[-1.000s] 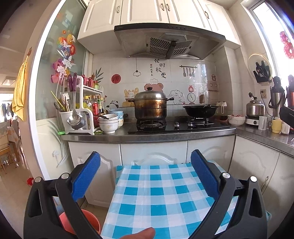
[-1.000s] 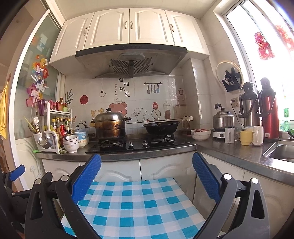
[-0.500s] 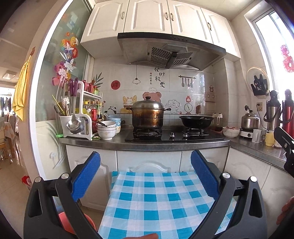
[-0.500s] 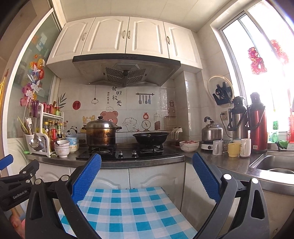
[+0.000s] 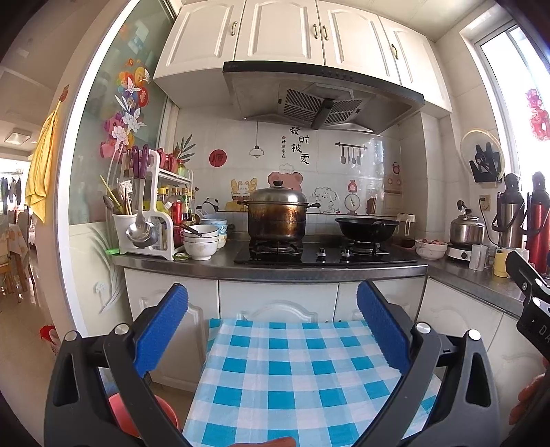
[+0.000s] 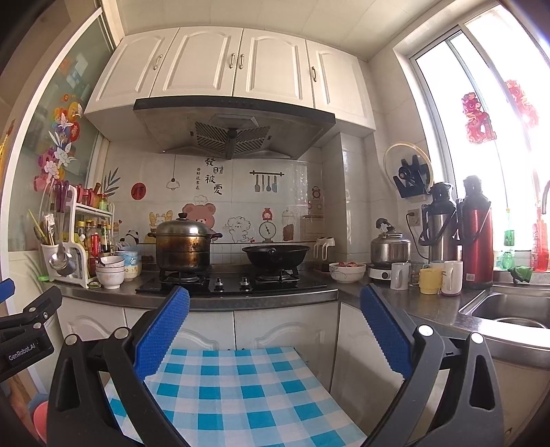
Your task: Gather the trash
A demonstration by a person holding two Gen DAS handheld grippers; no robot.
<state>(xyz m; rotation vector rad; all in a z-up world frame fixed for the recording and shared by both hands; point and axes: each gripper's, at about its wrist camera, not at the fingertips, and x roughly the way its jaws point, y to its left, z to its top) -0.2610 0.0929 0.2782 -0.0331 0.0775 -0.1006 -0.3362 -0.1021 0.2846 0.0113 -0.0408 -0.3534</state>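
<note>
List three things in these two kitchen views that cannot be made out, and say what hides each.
- Red bin, left wrist view: mostly behind the left hand-held gripper; contents unseen.
- Sink, right wrist view: cut off by the edge.
- Steel pot: lid on, contents hidden.

Table (image 5: 292, 371) nearest, directly in front of the lower cabinets (image 5: 278, 302). Countertop (image 5: 206, 263) above the cabinets, running left to right, then turning toward the near right. Hob (image 5: 323, 256) at centre: lidded pot (image 5: 276, 215) on left burner, wok (image 5: 366, 228) on right burner. Range hood (image 5: 319, 99) above the hob; wall cabinets (image 5: 278, 31) above that. Rack (image 5: 147, 213) at far left of the counter, stacked bowls (image 5: 201, 240) just right of it. Kettle (image 6: 390, 247), mugs (image 6: 429, 273) and flasks (image 6: 476, 233) on the right counter; sink (image 6: 515, 311) nearer, at far right.
</note>
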